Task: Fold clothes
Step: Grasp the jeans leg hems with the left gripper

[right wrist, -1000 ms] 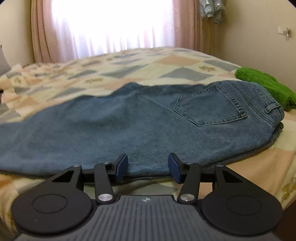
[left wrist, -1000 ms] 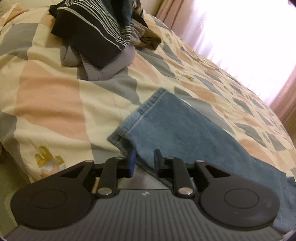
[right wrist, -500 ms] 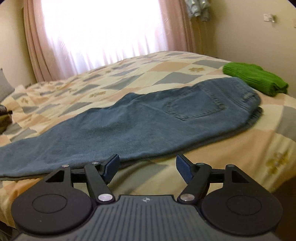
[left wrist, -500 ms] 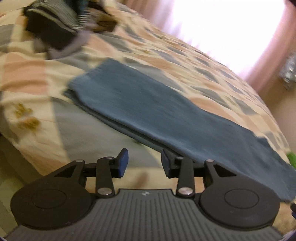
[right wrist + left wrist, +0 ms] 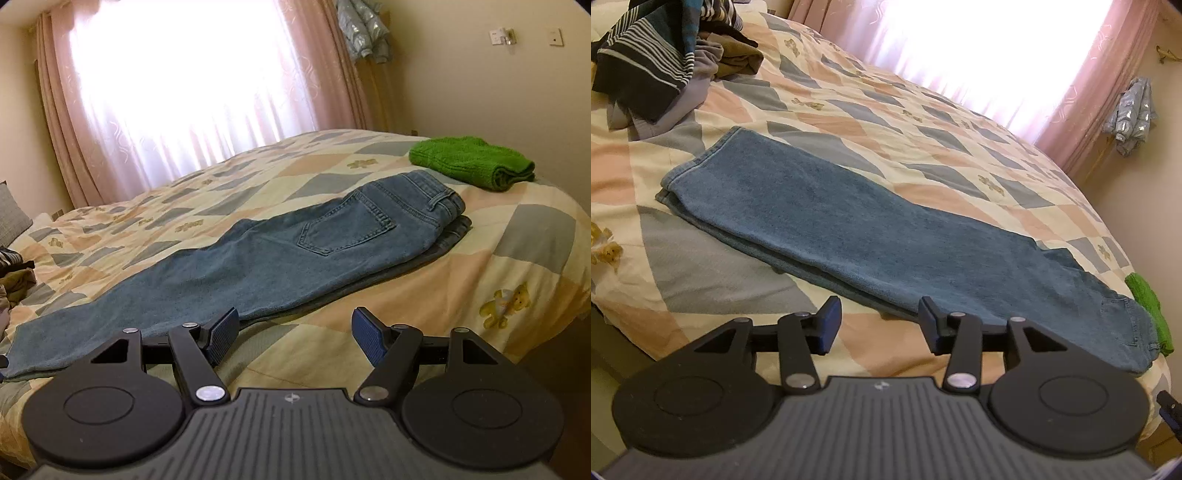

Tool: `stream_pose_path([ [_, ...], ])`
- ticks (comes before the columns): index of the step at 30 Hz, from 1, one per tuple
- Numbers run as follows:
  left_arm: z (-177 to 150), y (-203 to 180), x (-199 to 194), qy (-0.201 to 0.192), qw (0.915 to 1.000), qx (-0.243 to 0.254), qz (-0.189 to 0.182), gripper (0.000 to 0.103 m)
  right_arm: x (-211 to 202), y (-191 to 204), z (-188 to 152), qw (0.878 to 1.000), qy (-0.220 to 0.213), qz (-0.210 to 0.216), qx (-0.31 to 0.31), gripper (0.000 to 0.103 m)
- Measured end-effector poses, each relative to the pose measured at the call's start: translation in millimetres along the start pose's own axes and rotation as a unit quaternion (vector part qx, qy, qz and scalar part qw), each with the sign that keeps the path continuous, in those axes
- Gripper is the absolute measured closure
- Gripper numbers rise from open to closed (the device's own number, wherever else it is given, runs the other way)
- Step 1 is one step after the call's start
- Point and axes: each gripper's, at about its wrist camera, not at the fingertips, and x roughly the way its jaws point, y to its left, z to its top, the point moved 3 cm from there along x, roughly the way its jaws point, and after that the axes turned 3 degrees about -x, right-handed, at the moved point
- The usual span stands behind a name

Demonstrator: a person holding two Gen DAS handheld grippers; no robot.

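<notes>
A pair of blue jeans (image 5: 871, 225) lies flat on the bed, folded lengthwise with one leg on the other. Its hem is at the left and its waist at the right. The right wrist view shows the jeans (image 5: 258, 266) with the back pocket up. My left gripper (image 5: 879, 325) is open and empty, above the bed's near edge, just short of the jeans' near side. My right gripper (image 5: 295, 332) is open and empty, back from the jeans near the thigh part.
A folded green towel (image 5: 472, 162) lies beyond the waist; it also shows in the left wrist view (image 5: 1148, 306). A pile of unfolded clothes (image 5: 665, 55) sits at the pillow end. The patchwork bedspread (image 5: 923, 122) covers the bed. Curtains (image 5: 192, 92) hang behind.
Both grippers have pulled back and up from the jeans and opened wider. The left one let go of the hem end and swung right along the leg.
</notes>
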Motion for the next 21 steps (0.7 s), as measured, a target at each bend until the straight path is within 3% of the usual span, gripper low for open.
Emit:
stream_pose_path([
  [5,8.3,0.3,18.8,0.007,0.9997,0.005,0.021,0.059,27.7,2.0,3.7,1.000,0.020,0.004,0.000,0.032],
  [15,36.7,47.3,48.6,0.011,0.9975,-0.043,0.054,0.056,82.0,40.6,12.7,0.997,0.053,0.037,-0.044,0.031],
  [19,47.5,89.5,54.6,0.007,0.9925,-0.115,0.042,0.055,98.0,54.4,11.4,0.996,0.059,0.038,-0.052,0.029],
  [21,51.4,116.5,56.6,0.001,0.9850,-0.169,0.033,0.055,105.3,61.6,8.3,0.996,0.061,0.039,-0.053,0.029],
])
